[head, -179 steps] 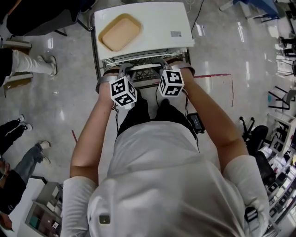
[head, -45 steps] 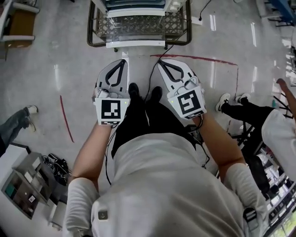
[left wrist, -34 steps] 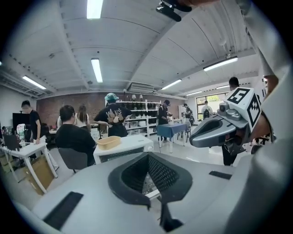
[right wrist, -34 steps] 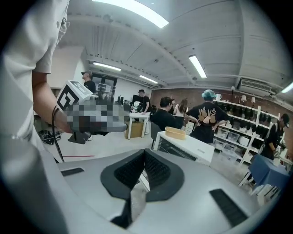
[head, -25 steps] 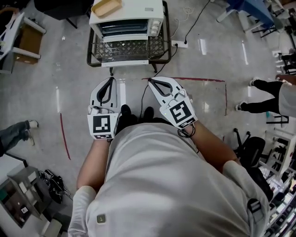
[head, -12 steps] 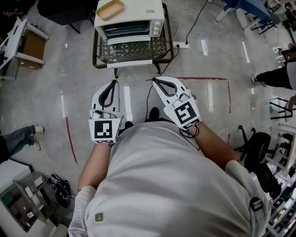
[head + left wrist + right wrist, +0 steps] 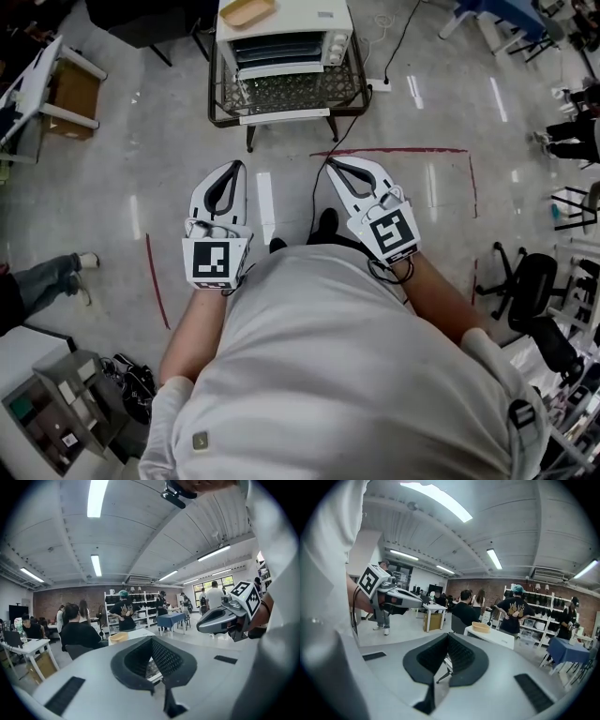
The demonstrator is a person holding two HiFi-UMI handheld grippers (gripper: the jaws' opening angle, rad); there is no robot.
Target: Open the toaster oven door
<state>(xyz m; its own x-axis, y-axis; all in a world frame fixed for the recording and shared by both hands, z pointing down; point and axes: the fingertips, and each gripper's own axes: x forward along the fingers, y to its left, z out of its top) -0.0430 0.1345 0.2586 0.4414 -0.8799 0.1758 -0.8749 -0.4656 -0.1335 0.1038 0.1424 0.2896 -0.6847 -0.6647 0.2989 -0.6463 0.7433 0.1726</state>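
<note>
**Toaster oven: door down, both tools clenched on nothing**

**Item.** Toaster oven (image 7: pixel 319 21), white, upper middle of the frame, on a low black wire table (image 7: pixel 217 89). Door (image 7: pixel 286 92) lies folded down and roughly level over the table. Its pale handle strip (image 7: pixel 284 116) is at the lower edge, and the rack slots are exposed above it. The opening looks complete.

**Tools.** Left tool (image 7: pixel 232 171) and right tool (image 7: pixel 337 169), centre of the frame, are both pinched tight with nothing between the pads. Each points toward the oven and is well apart from it, with bare floor between.

**Handling note.**
- What remains appears to be standing clear.
- Keep both tools level and away from the door so the hinge is not knocked upward.
- If the door needs checking, press lightly on the handle strip, not the glass.

**Accessories and surroundings.**
- Tan tray (image 7: pixel 247 12) on the oven roof. It could slide if the oven is jolted.
- Black cable (image 7: pixel 349 127) running from the table's right leg across the floor, passing just beside the right tool. This is the chief snag risk.
- Red floor lines (image 7: pixel 394 150) to the right of the table.
- Small white side table with a cardboard box (image 7: pixel 70 91), upper left.
- Office chair (image 7: pixel 530 281), right edge.
- A bystander's leg (image 7: pixel 42 283), left edge, well clear.
</note>
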